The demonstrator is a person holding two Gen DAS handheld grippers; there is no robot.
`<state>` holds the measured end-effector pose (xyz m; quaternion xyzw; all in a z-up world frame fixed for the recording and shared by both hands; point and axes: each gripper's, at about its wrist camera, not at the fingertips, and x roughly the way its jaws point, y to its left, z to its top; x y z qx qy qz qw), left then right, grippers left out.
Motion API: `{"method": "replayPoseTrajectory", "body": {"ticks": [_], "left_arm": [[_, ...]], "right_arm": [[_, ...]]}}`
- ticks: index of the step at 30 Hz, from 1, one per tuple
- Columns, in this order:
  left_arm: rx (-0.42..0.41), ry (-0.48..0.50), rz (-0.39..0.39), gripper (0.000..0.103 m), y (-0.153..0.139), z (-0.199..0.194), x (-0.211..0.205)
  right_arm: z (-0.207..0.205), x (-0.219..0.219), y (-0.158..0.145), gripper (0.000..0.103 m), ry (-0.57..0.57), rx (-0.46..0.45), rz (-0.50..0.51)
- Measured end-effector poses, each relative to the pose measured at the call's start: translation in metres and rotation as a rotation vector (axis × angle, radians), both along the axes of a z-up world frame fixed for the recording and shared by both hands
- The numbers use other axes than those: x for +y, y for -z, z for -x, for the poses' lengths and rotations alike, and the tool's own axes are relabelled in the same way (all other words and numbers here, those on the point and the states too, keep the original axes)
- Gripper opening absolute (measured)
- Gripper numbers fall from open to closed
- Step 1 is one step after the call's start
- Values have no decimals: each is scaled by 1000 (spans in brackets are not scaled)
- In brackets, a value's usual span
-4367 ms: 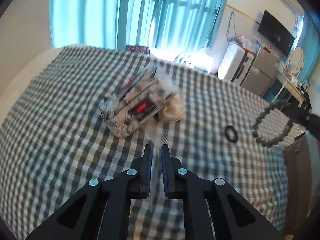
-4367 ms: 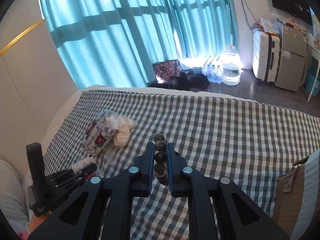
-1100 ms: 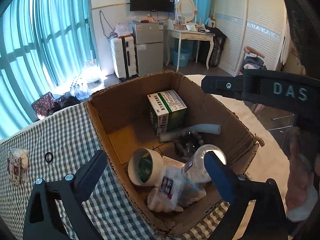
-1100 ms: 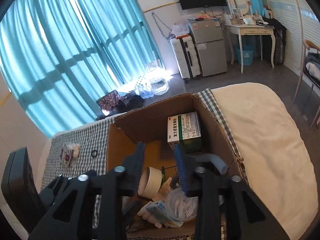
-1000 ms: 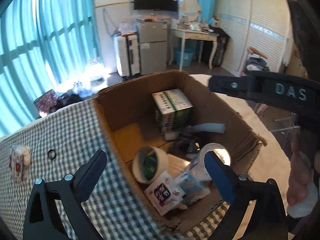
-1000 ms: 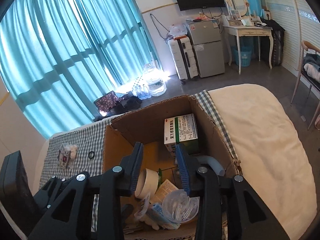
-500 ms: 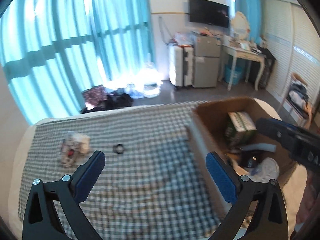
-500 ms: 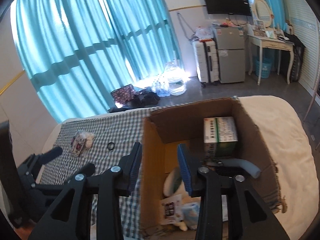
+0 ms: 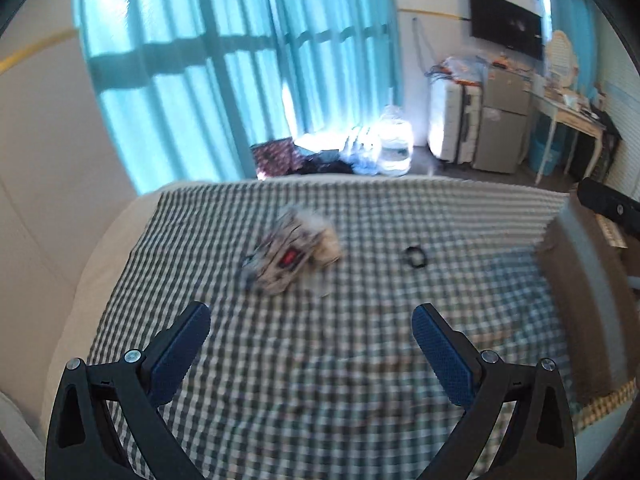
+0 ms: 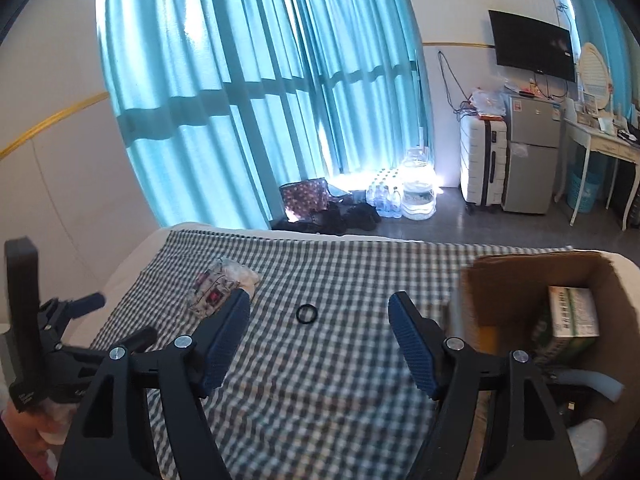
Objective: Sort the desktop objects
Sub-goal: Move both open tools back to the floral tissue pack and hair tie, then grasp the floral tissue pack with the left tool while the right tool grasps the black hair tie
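Left wrist view: the left gripper (image 9: 311, 326) is hanging wide open and empty over the checked bedspread (image 9: 320, 392). A patterned packet (image 9: 288, 256) is lying ahead and slightly left of its centre line, near the middle of the bedspread, long axis slanting from near-left to far-right; motion blur is hiding any print beyond a red patch. A small black ring (image 9: 416, 257) is sitting ahead to the right.

Right wrist view: the right gripper (image 10: 319, 328) is also spread wide, holding nothing. The ring (image 10: 307, 314) is lying straight ahead between its fingers, so this hand looks better placed for it. The packet (image 10: 218, 288) is lying toward the bedspread's far left corner, nearer the left gripper (image 10: 116, 316). The cardboard box (image 10: 520, 280) at the right edge is holding a green-and-white carton (image 10: 572, 316); its lettering is unreadable.
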<state>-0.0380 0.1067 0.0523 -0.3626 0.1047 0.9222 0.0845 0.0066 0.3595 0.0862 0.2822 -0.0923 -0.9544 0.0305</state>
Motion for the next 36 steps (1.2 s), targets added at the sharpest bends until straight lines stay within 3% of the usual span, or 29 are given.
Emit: {"method": "replayPoseTrajectory", "body": {"ticks": [2, 5, 11, 15, 19, 25, 30, 32, 34, 35, 36], "left_arm": [[-19, -40, -14, 103, 23, 10, -16], [-60, -72, -54, 103, 58, 26, -35], [-123, -106, -111, 103, 98, 66, -45], [-118, -91, -115, 103, 115, 90, -42], [-90, -75, -84, 103, 126, 122, -30], [-78, -72, -125, 103, 138, 166, -17], [-89, -70, -47, 103, 157, 187, -3], [-87, -69, -96, 103, 157, 185, -8], [-90, -76, -140, 89, 156, 181, -16], [-96, -80, -144, 72, 156, 181, -19], [-101, -84, -145, 63, 155, 180, -21]], "right_arm": [[24, -12, 20, 72, -3, -33, -3], [64, -34, 51, 72, -55, -93, -89], [123, -55, 104, 72, -125, -199, -157], [148, -63, 145, 72, -115, -256, -185], [168, -62, 167, 72, -113, -300, -160], [179, -56, 193, 71, -102, -346, -179], [180, -56, 195, 69, -99, -328, -190], [180, -55, 194, 64, -85, -322, -184], [182, -55, 193, 44, -77, -317, -195], [183, -54, 193, 39, -73, -319, -195], [184, -54, 192, 28, -66, -321, -192]]}}
